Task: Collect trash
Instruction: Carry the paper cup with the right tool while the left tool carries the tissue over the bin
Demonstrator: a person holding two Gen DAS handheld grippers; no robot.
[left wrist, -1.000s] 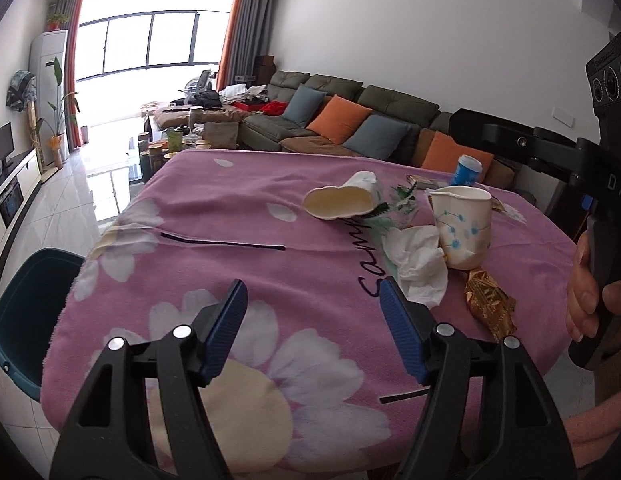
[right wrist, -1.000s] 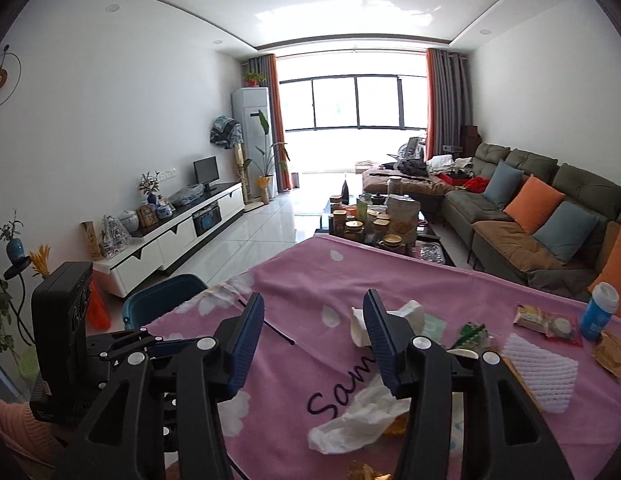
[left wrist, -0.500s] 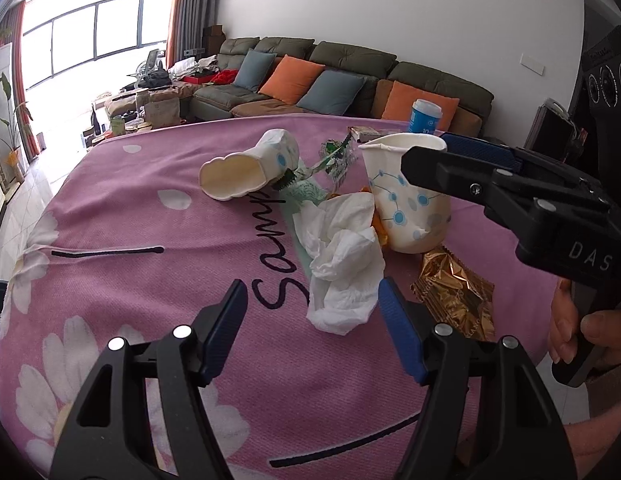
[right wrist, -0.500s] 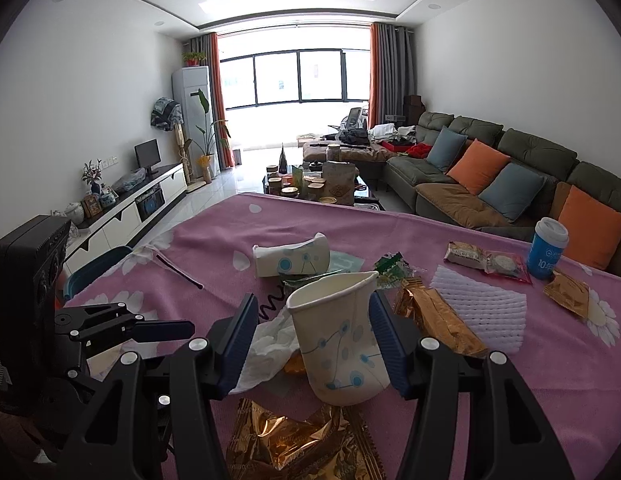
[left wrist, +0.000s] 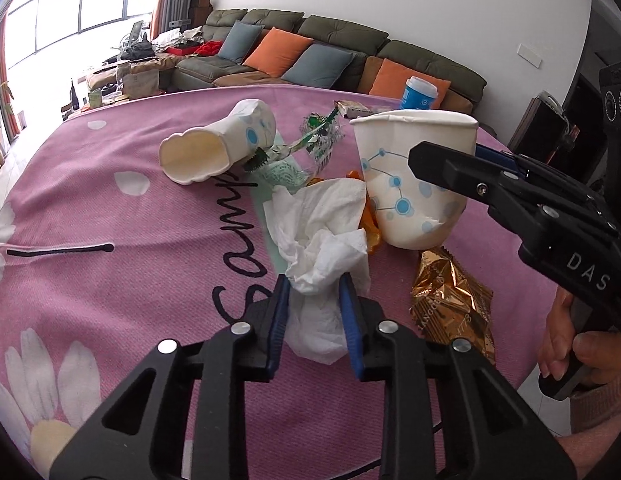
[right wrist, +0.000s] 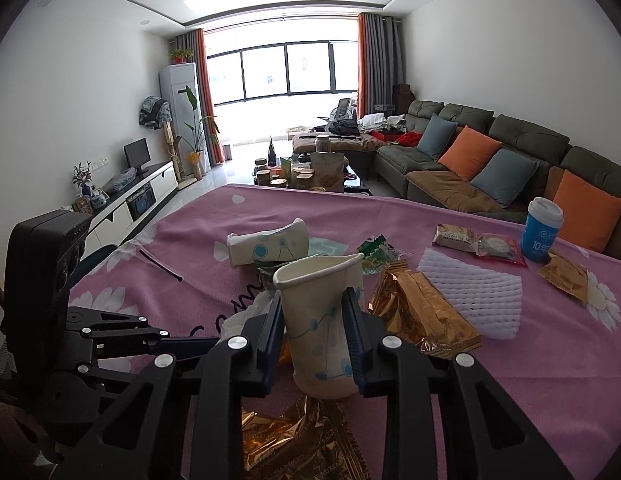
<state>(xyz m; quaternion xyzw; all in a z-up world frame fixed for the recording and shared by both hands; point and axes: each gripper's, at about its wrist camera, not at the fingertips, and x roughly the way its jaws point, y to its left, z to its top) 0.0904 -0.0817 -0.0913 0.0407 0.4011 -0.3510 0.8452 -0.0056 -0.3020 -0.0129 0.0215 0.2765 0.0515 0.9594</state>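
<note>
A crumpled white tissue [left wrist: 322, 216] lies on the pink flowered tablecloth [left wrist: 110, 200]. My left gripper [left wrist: 313, 284] is closing, and its blue pads pinch the tissue's near end. Just right of the tissue stands an upright paper cup [left wrist: 406, 184] with blue dots. In the right wrist view the same cup [right wrist: 316, 276] sits between the pads of my right gripper [right wrist: 313, 298], whose jaws are closing and pressing its sides, and the rim is bent out of round. A hand [left wrist: 570, 344] holds the right gripper's handle.
A crushed paper cup [left wrist: 218, 148] lies on its side farther back, beside a green wrapper [left wrist: 318, 136]. Gold foil wrappers [right wrist: 418, 312] lie around the upright cup. A white foam net [right wrist: 470, 292], snack packets [right wrist: 478, 242] and a blue lidded cup [right wrist: 542, 232] sit to the right.
Both grippers came forward and down to the trash pile. The left jaws narrowed onto the tissue. The right jaws narrowed onto the upright cup.
</note>
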